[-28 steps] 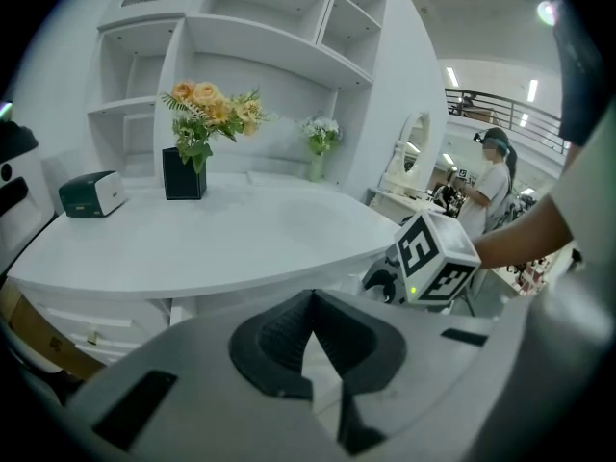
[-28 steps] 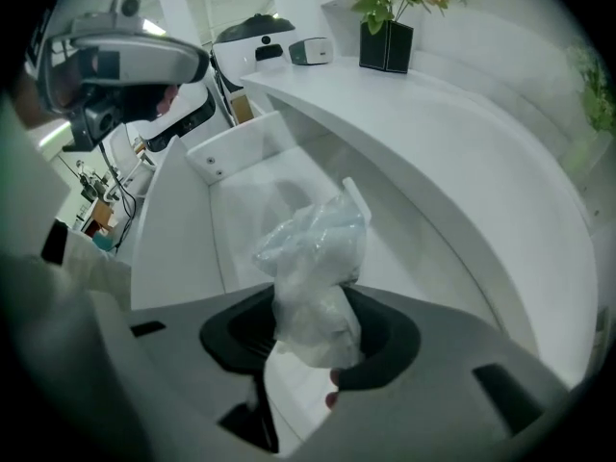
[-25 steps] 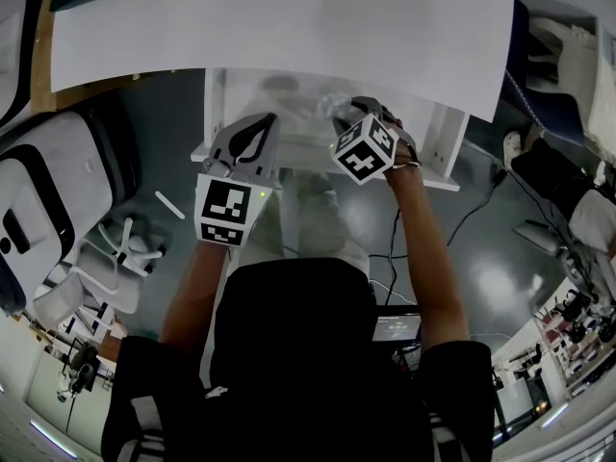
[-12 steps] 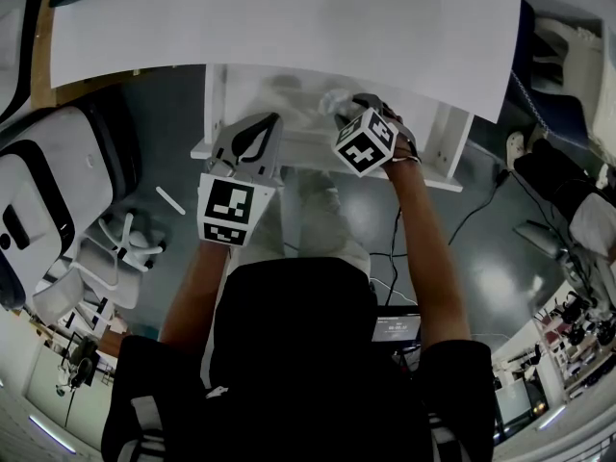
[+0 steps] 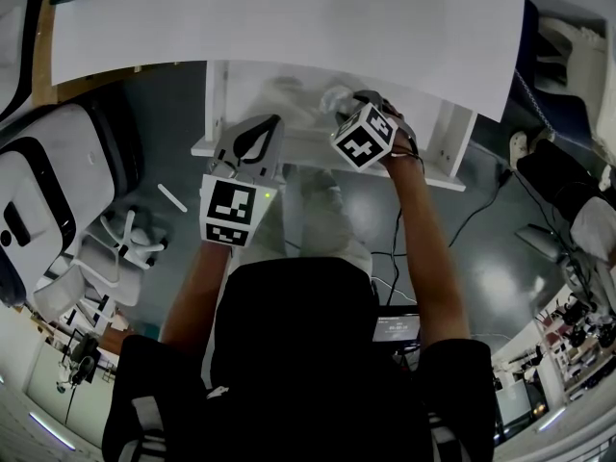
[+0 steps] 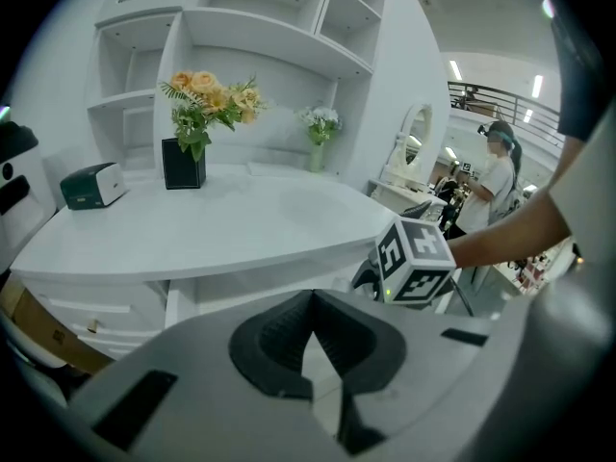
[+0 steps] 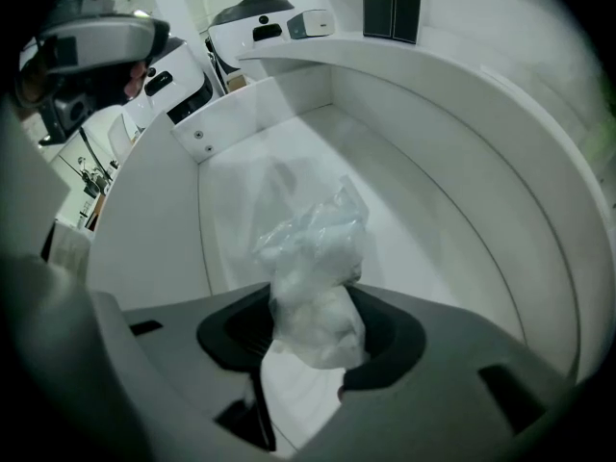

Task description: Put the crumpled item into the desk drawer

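We're over the open desk drawer (image 7: 423, 210), pulled out beneath the white worktop (image 5: 289, 17). Our right gripper (image 7: 310, 301) points steeply down into it. Its jaws have just been opening and now stand at a middling spread, with the crumpled plastic bag (image 7: 310, 248) between them. The clear wad fills the gap and touches both pads. Its shadow lies apart from it on the drawer floor, so we judge it lightly held, hanging just above the bottom and not yet let go.

Our left gripper (image 6: 308, 306) waits by the drawer's front left, jaws pressed together on nothing.

This is the release, we reckon, and the task is nearly done. To do it well, we should spread the right jaws fully while low and central in the drawer, clear of its walls. Thin film may cling to a pad, so we lift straight up and check that the bag drops free. After that, the left gripper looks well placed to push the front closed.
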